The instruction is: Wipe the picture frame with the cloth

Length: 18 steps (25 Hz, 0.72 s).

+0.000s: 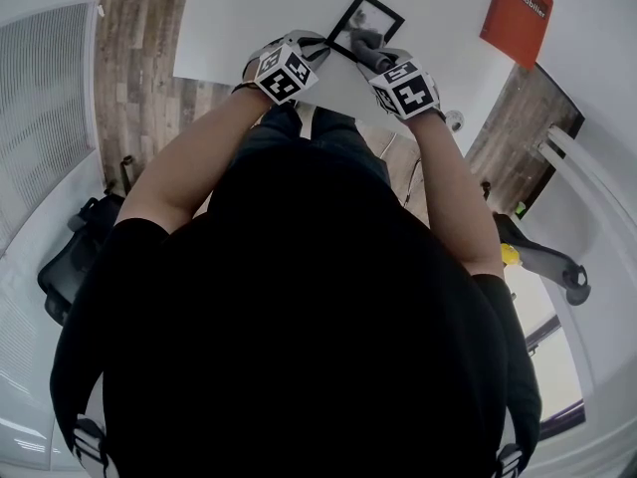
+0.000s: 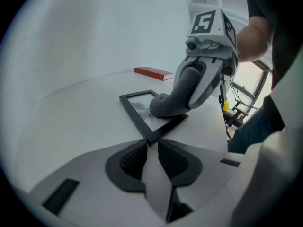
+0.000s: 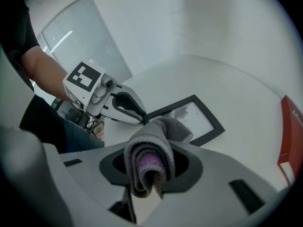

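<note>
I'm looking down over my own arms at the white bench (image 1: 239, 18), and the picture frame (image 1: 364, 23) lies flat on it just past both tools. It has a black border with pale glass inside.

My left hand-held gripper (image 2: 151, 143) sits low on the bench with its jaws drawn narrow. The frame's near corner is nipped right between the tips, and the dark ribbed pads (image 2: 135, 160) close in on either side of that corner.

My right hand-held gripper (image 3: 149, 167) is clamped on the cloth (image 3: 149, 157). It's a grey roll with a purple layer showing in the fold, squeezed between the jaws. The free end of the cloth bulges forward and presses down on the glass, near the frame edge closest to me. From the left gripper view, the wad sits on the lower right part of the pane, with the right tool tilted over it.

Both tools are close together, almost side by side at the frame's near end.

A red card (image 1: 518, 13) lies flat on the bench well beyond the frame, off to the right.
</note>
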### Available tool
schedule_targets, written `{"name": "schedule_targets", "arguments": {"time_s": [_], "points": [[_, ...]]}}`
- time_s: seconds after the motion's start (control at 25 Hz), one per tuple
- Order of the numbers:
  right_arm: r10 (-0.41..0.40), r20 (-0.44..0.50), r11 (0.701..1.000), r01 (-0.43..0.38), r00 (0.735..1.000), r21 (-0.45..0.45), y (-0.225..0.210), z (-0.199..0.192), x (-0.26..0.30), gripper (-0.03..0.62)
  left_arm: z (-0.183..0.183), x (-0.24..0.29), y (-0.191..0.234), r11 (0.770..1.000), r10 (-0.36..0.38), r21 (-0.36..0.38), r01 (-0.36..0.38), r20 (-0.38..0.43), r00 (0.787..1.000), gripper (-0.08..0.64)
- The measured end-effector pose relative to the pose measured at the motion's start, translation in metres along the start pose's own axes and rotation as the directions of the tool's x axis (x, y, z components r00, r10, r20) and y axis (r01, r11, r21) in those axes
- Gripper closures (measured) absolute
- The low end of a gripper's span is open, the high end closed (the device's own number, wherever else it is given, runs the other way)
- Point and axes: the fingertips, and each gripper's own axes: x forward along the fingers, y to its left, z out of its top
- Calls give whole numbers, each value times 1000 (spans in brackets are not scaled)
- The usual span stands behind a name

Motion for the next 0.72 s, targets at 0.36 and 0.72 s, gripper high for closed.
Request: {"name": "schedule_targets", "arguments": {"time_s": [0.36,0.72], "points": [[54,11,997,-55,998,49,15,-6,1,476,-1,1,0,1000,-3,7,3,-2,1000,481],[61,19,995,-63,998,76,18,-5,-6,476,0,1,1,1000,-7,7,7,-22,1000,481]]}}
